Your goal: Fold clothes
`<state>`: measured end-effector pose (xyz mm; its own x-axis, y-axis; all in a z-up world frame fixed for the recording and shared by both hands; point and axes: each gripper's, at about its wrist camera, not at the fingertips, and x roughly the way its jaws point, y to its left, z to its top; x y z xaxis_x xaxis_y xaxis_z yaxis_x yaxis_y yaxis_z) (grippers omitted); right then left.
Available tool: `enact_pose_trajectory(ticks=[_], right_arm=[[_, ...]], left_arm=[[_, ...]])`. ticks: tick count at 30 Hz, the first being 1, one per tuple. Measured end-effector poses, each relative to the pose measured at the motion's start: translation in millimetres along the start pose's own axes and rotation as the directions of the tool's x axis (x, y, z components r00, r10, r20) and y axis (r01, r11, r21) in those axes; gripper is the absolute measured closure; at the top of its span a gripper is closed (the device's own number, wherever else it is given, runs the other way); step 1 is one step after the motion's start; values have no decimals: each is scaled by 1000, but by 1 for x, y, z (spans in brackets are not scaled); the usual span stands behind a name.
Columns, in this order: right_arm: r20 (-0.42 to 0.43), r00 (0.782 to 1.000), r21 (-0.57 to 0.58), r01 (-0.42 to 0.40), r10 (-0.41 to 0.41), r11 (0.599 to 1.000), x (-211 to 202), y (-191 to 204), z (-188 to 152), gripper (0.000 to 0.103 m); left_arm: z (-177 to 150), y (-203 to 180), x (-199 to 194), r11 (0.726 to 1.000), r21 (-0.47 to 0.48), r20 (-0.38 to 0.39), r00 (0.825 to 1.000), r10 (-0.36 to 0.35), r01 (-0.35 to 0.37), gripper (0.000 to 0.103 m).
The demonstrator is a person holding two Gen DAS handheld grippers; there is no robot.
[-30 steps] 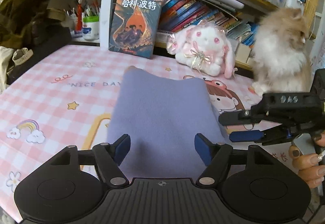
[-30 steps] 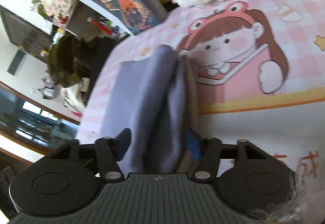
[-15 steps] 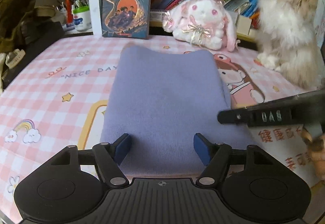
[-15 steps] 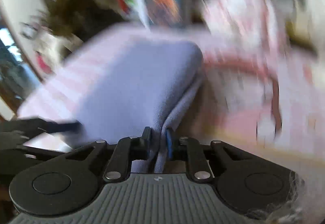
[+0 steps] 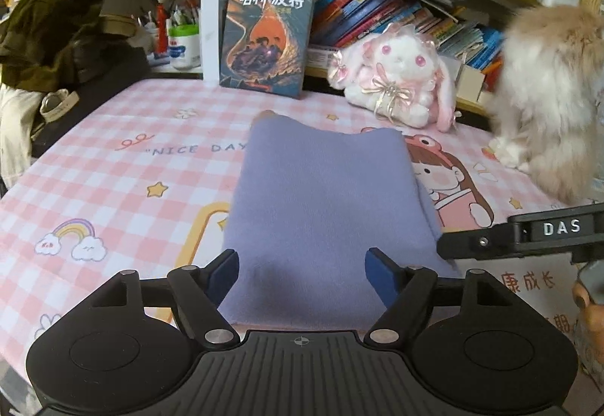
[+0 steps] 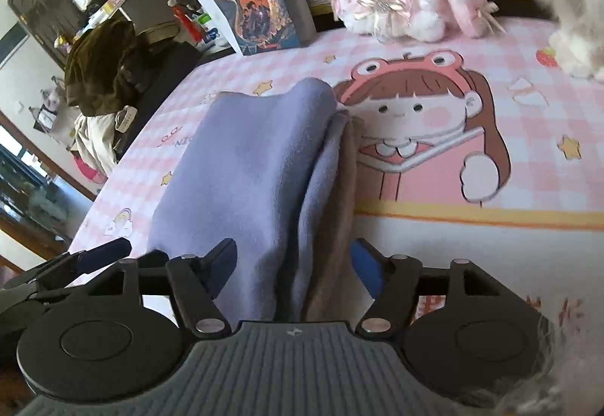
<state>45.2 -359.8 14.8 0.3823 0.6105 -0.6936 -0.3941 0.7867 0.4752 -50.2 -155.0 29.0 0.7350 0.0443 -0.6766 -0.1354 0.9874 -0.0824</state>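
Observation:
A folded lavender cloth (image 5: pixel 321 204) lies flat on the pink checked table cover (image 5: pixel 113 167). Its folded layers and a brownish underside show along its right edge in the right wrist view (image 6: pixel 260 170). My left gripper (image 5: pixel 302 272) is open, its jaws apart over the cloth's near edge. My right gripper (image 6: pixel 292 265) is open too, its jaws astride the cloth's right edge, and it shows from the side in the left wrist view (image 5: pixel 449 248). The left gripper's fingers (image 6: pixel 102 251) show at the lower left of the right wrist view.
A fluffy cat (image 5: pixel 555 102) sits at the table's far right. A pink plush rabbit (image 5: pixel 396 76) and an upright book (image 5: pixel 268 34) stand at the back under crowded shelves. Dark clothes (image 5: pixel 49 38) are piled at the far left.
My right gripper, shut on the cloth's right edge half a second ago, has opened and let go. The cloth has settled flat. The cat has shifted at the right.

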Motion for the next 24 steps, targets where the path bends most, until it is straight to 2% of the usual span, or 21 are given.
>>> enact_pose_trajectory(ticks=[3,8,10,14,17,21,24], right_arm=[[-36,999,26,13,-12,1000,4,-4,-3,34],[-59,998,59,12,-9,998,8,-9,-3,31],[-70,998,80,11,-6,997,11,-12,-1,29],[-92,996,131,21,-9,991,21,-17,1,28],[-100,995,174,29,-12,984,27,-19,3,27],[-89,995,216,55,-36,975,31,-17,7,28],[-89,995,249,68,-47,966,36,-14,10,37]], left_arm=[[-3,6,4,999,-16,-19,999,44,-44,27],[-3,27,8,994,-95,-27,998,51,-54,27],[1,36,13,993,-112,-30,999,33,-36,27],[11,54,31,987,-152,-54,997,-61,52,27],[17,67,48,971,-192,-76,985,-157,140,27],[23,82,73,928,-287,-116,953,-280,237,29],[28,88,89,900,-331,-148,927,-346,283,31]])
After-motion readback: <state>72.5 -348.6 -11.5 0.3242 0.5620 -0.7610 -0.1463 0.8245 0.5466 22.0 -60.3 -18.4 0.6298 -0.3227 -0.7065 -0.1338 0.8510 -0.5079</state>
